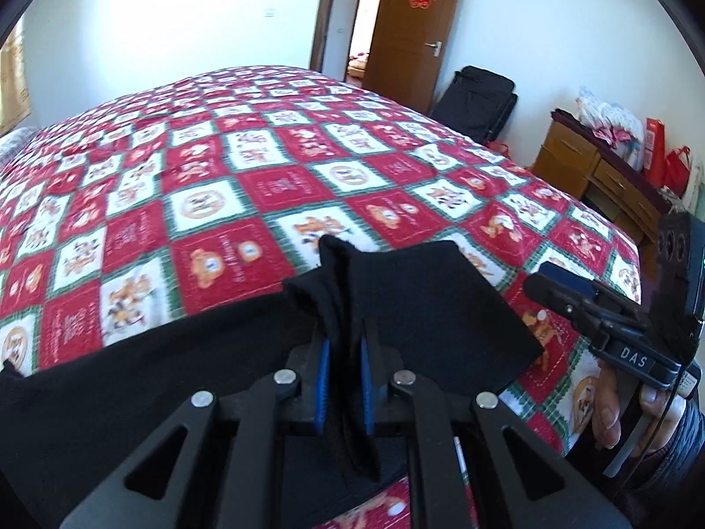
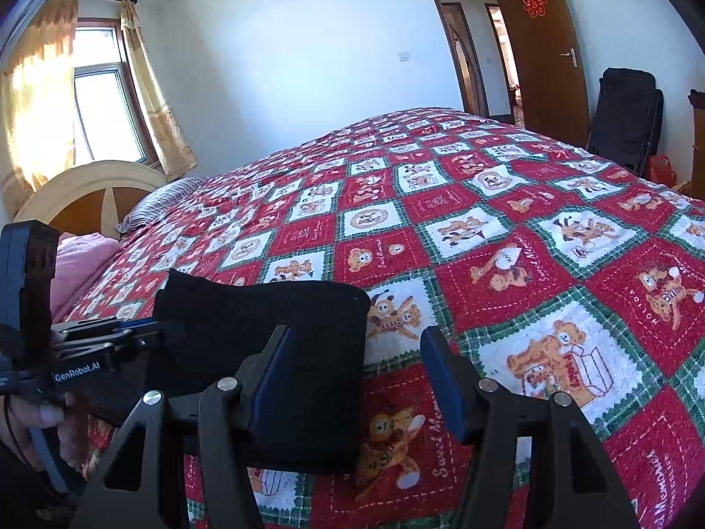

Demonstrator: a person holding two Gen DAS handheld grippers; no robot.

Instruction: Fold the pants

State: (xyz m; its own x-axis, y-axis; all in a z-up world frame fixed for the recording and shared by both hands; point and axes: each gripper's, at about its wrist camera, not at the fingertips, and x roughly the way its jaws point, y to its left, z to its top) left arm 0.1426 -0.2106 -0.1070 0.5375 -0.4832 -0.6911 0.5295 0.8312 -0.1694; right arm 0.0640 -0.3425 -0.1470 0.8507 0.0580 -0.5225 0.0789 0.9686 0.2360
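Note:
Black pants (image 1: 418, 308) lie folded on the red, white and green patterned quilt (image 1: 282, 185) near the bed's front edge. My left gripper (image 1: 343, 344) is shut on a bunched edge of the pants, which stands up between its blue pads. In the right wrist view the pants (image 2: 273, 330) form a flat dark rectangle on the quilt (image 2: 528, 264). My right gripper (image 2: 357, 352) is open and empty over the pants' right edge. The right gripper also shows at the right of the left wrist view (image 1: 546, 286); the left gripper also shows at the left of the right wrist view (image 2: 172, 330).
A headboard (image 2: 88, 194) and pillows (image 2: 163, 203) are at the bed's left end. A wooden dresser (image 1: 590, 172) with bags, a black folding chair (image 1: 480, 101) and an open brown door (image 1: 414, 26) stand beyond the bed's right side.

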